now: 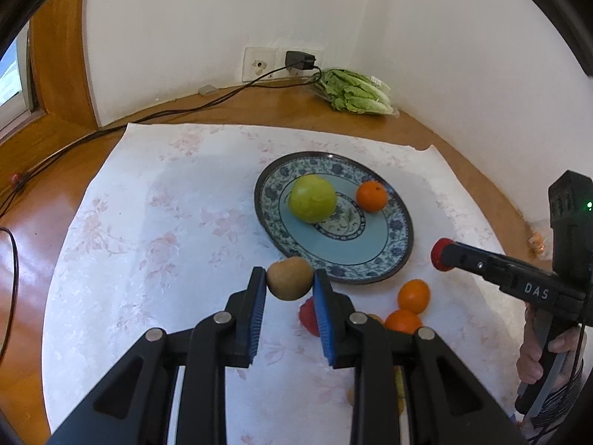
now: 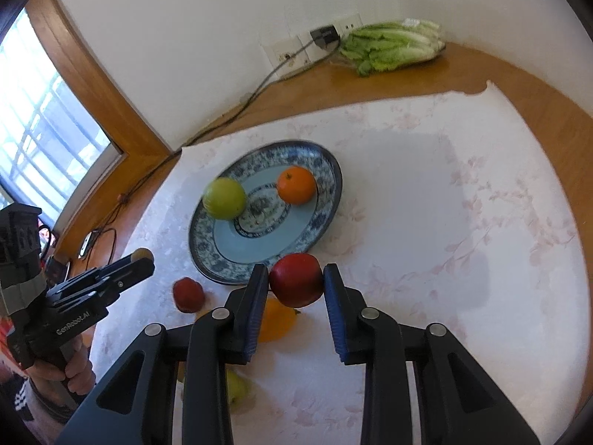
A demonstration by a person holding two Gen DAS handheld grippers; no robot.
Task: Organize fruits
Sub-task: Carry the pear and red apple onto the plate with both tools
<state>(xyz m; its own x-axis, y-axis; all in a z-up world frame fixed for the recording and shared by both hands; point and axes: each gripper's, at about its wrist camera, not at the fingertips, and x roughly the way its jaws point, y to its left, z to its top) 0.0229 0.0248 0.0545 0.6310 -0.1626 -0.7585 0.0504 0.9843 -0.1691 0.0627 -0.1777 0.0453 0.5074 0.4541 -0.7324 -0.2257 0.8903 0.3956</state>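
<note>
My left gripper [image 1: 290, 276] is shut on a brown kiwi [image 1: 290, 282], lifted off the floral cloth just before the near rim of the blue patterned plate [image 1: 370, 250]. On the plate lie a green apple [image 1: 312, 198] and an orange [image 1: 371, 195]. My right gripper [image 2: 296, 270] is shut on a red apple [image 2: 296, 285], held above the cloth close to the plate [image 2: 259, 248] rim. Each gripper shows in the other's view: the right gripper [image 1: 450, 256] to the plate's right, the left gripper [image 2: 142, 257] to its left.
Loose fruit lies on the cloth under the grippers: two oranges [image 1: 414, 295], a red fruit [image 2: 189, 294], an orange-yellow one [image 2: 276, 319] and a yellow-green one [image 2: 237, 385]. A wrapped lettuce [image 2: 389, 46] and a plugged-in charger [image 1: 300, 60] with its cable sit by the wall.
</note>
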